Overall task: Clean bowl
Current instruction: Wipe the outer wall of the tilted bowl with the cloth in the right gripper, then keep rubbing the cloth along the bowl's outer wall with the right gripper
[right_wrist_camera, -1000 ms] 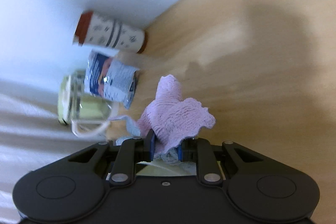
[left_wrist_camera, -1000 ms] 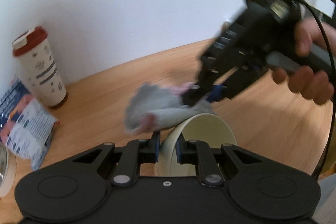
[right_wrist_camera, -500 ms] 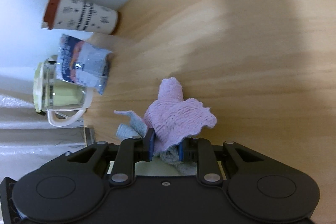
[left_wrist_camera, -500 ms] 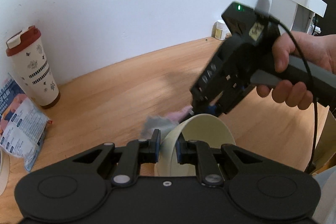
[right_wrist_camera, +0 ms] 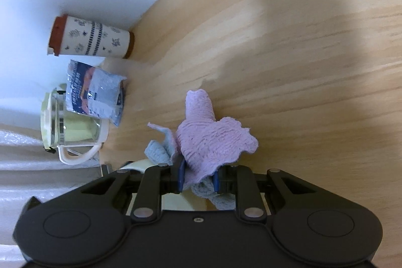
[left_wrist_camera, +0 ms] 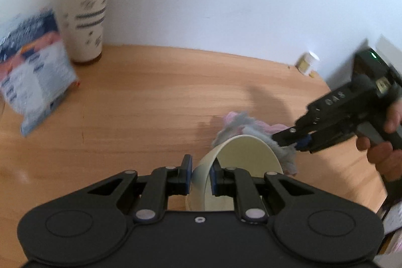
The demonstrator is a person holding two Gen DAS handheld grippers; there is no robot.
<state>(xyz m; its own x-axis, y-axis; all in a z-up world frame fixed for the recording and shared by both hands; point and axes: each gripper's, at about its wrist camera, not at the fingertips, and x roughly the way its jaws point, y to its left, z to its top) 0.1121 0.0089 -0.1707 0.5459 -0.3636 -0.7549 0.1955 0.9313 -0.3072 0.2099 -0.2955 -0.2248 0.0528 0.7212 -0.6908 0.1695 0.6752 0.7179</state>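
Bowl point(left_wrist_camera: 241, 162) stands tilted on its edge, its wall pinched in the nearly closed left gripper point(left_wrist_camera: 201, 175). Right gripper point(left_wrist_camera: 299, 141) clamps the cloth point(right_wrist_camera: 213, 140) against the rim. Hard wiping could twist this bowl loose onto the table point(left_wrist_camera: 150, 104).

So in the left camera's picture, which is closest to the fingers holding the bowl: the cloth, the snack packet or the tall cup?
1. Cloth, just beyond the bowl, toward the right.
2. Snack packet, far left on the table.
3. Tall cup, back left against the wall.
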